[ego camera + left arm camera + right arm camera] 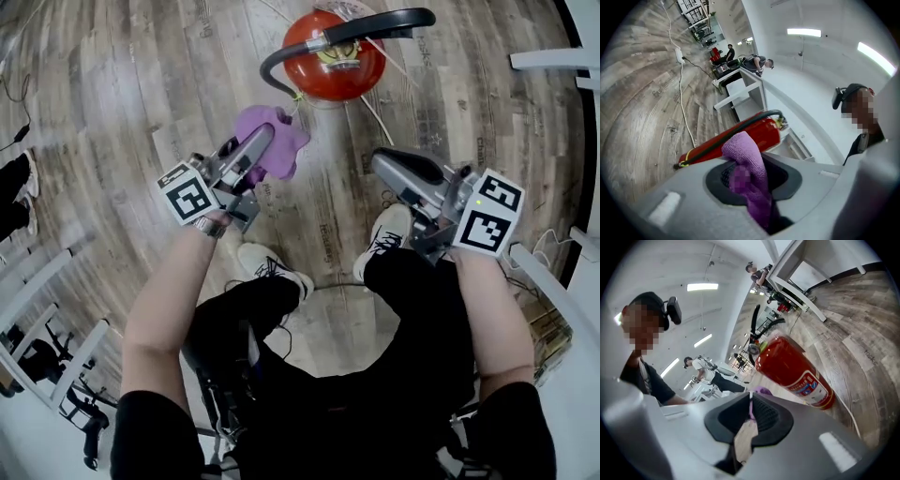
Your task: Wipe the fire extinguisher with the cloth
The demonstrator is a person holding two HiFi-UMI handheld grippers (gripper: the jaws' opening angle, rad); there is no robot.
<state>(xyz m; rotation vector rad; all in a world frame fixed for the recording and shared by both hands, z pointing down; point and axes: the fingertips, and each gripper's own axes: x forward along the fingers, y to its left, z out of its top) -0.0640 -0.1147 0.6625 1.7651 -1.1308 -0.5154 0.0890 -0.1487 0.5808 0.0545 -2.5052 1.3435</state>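
Observation:
A red fire extinguisher (330, 58) with a black hose stands on the wooden floor ahead of my feet. It also fills the middle of the left gripper view (740, 137) and the right gripper view (797, 369). My left gripper (262, 139) is shut on a purple cloth (277, 141), held in the air just short of the extinguisher. The cloth (749, 161) bulges out from between the jaws. My right gripper (380, 161) hovers to the right, its jaws (751, 399) together at the tips with nothing between them. A bit of purple cloth (763, 391) shows past them.
My two shoes (274, 267) stand on the floor below the grippers. White table frames (553, 58) sit at the right edge. A thin cable (682, 93) runs across the floor. A white desk (740, 89) and several people are in the background.

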